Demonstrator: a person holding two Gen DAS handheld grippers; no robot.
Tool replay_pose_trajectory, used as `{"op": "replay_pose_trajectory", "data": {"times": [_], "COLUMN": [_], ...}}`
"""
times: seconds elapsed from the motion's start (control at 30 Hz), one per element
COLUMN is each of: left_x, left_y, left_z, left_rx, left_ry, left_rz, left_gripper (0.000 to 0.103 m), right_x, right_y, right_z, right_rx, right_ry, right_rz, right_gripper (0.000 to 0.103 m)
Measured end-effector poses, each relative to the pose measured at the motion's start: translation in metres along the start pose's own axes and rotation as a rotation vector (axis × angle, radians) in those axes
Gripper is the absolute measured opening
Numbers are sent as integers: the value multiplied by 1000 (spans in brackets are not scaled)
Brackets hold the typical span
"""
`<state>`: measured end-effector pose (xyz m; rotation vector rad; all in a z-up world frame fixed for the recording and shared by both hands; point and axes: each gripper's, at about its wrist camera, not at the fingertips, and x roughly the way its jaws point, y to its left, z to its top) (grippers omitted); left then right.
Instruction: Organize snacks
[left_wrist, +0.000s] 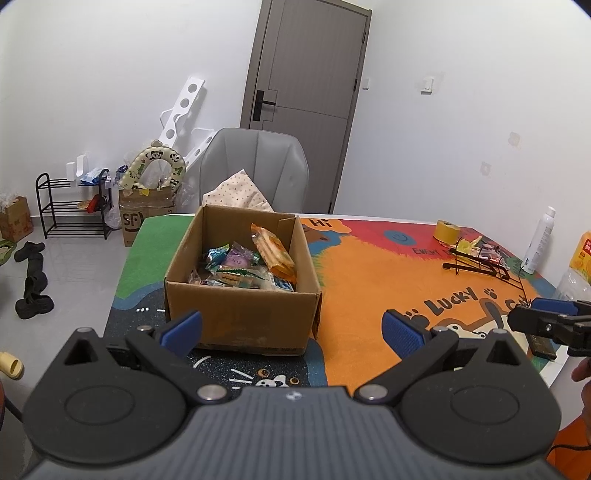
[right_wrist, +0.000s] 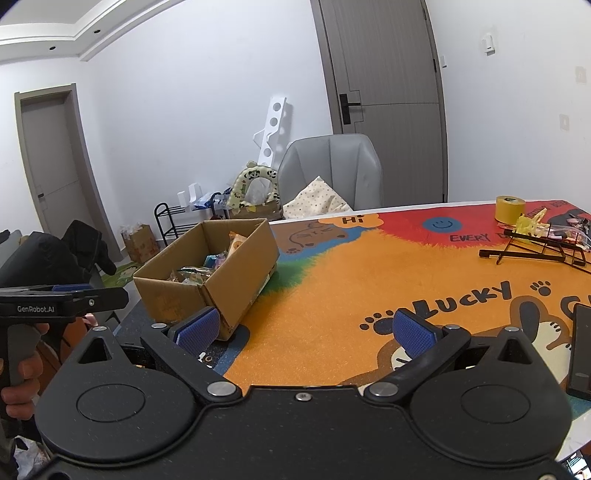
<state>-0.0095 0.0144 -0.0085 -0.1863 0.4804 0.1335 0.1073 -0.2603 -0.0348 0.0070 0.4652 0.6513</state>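
Note:
An open cardboard box (left_wrist: 240, 314) stands on the colourful table mat, holding several wrapped snacks (left_wrist: 243, 266), one an orange packet leaning on its right wall. My left gripper (left_wrist: 293, 330) is open just in front of the box with nothing between its blue pads. In the right wrist view the same box (right_wrist: 210, 280) lies to the left, and my right gripper (right_wrist: 308, 332) is open and empty above the orange mat. More small snack packets (left_wrist: 480, 249) lie by a black wire rack (left_wrist: 484, 267) at the far right. The right gripper's tip (left_wrist: 543, 321) shows at the left view's right edge.
A yellow tape roll (right_wrist: 509, 209) sits at the far right of the mat. A white bottle (left_wrist: 539, 240) and a clear bottle stand at the table's right edge. A dark flat device (right_wrist: 585, 350) lies near right. A grey chair (left_wrist: 255, 166) stands behind the table.

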Motion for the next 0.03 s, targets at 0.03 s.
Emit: {"op": "replay_pose_trajectory", "data": {"times": [0.03], "left_x": [0], "left_y": [0], "left_z": [0], "left_rx": [0], "left_ry": [2], "left_rz": [1], "left_gripper": [103], "right_x": [0], "right_y": [0], "right_z": [0], "right_rx": [0], "right_ry": [0], "right_rz": [-1], "right_gripper": [103]}}
